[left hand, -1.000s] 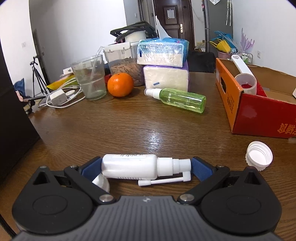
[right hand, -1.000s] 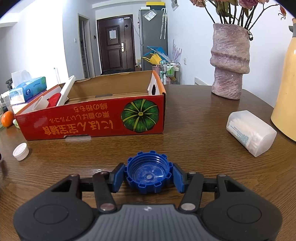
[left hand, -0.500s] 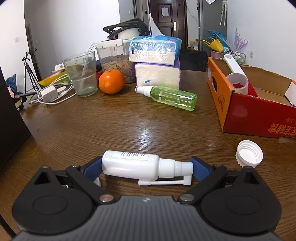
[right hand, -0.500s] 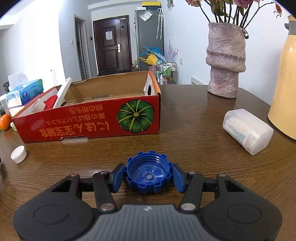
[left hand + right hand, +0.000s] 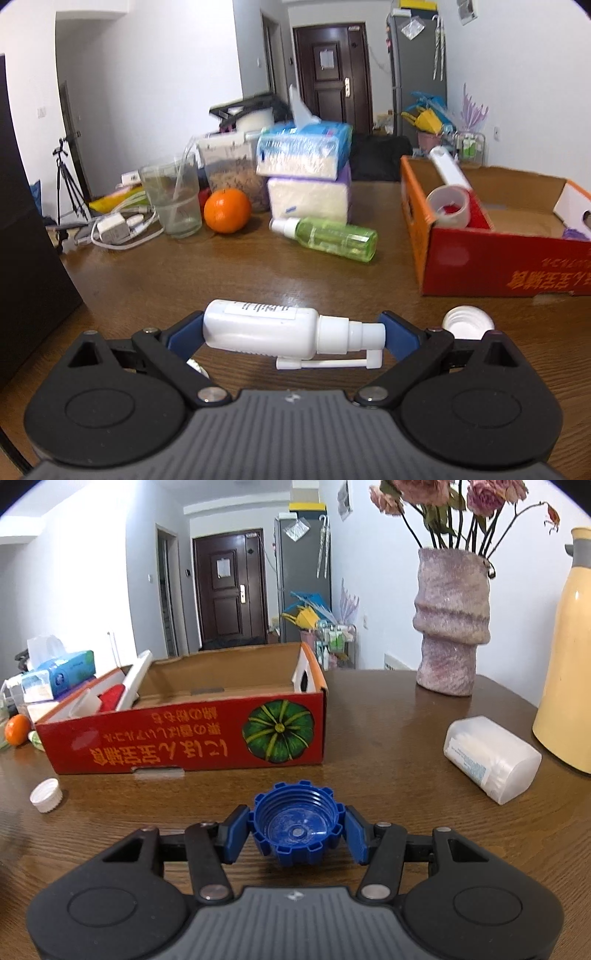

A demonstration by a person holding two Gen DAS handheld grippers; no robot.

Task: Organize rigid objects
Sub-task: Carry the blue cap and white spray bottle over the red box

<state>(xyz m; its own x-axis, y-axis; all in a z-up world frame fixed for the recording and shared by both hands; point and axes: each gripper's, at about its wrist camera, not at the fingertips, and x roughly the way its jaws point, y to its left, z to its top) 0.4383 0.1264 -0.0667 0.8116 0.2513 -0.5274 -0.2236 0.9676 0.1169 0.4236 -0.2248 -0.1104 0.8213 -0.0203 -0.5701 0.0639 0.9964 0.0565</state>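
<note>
Spray bottle (image 5: 260, 326) crosswise in left claw (image 5: 293, 328)

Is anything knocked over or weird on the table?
Yes. The green spray bottle lies on its side by the tissue packs instead of standing. A white cap sits loose, with no bottle, in front of the red box, whose print is upside down. The cotton swab tub has also tipped over.

cardboard box (image 5: 184, 746): upside-down Japanese print, pumpkin picture | white spray bottle (image 5: 258, 328) label: unreadable
</note>
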